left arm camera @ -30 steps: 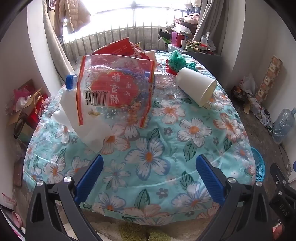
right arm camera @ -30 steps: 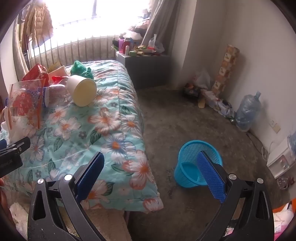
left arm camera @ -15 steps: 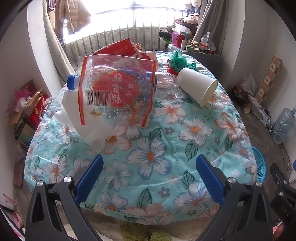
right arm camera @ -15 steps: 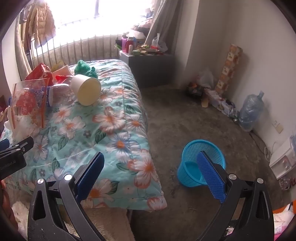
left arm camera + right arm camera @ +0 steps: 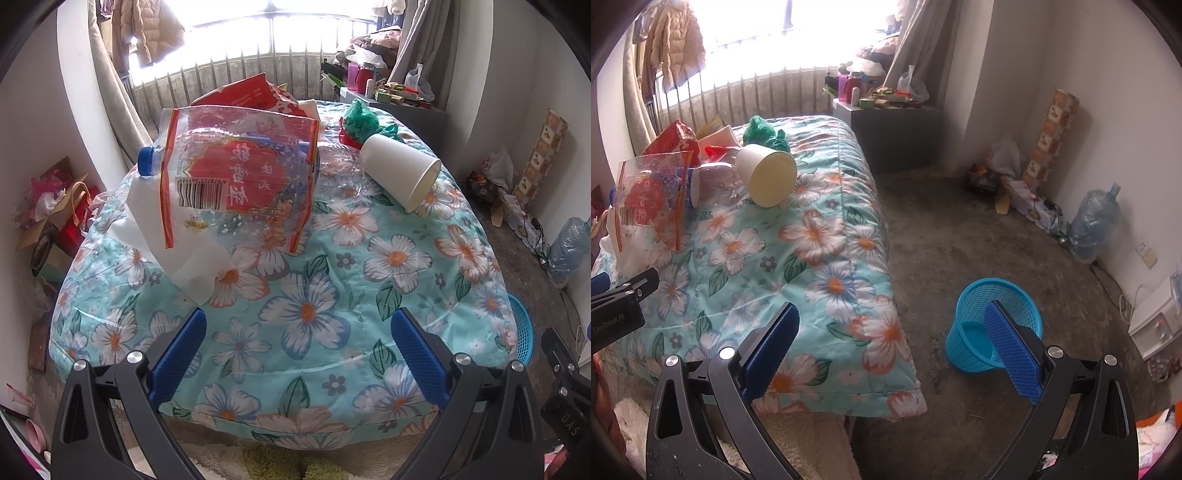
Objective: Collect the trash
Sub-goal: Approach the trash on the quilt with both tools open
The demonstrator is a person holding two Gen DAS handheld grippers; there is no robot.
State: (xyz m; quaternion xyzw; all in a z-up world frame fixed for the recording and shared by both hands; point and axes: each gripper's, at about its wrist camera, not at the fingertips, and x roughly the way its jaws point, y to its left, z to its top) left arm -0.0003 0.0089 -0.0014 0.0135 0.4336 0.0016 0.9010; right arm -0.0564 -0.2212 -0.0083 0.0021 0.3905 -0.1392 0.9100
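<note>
A clear red-printed wrapper point(image 5: 240, 177), white tissue point(image 5: 184, 251), tipped paper cup point(image 5: 400, 173) and green bag point(image 5: 360, 122) cluster at the bed's far end.

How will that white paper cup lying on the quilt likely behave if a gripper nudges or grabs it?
The white paper cup lies on its side, so a nudge would probably roll it in an arc. It looks empty, likely very light. Its thin open rim may crush under a hard squeeze. The soft quilt should slow rolling.

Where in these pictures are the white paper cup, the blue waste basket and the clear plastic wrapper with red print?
white paper cup point(image 5: 397, 170), left wrist view, on its side wall.
blue waste basket point(image 5: 1015, 295), right wrist view, on its far mesh wall.
clear plastic wrapper point(image 5: 251, 173), left wrist view, on its red print.
</note>
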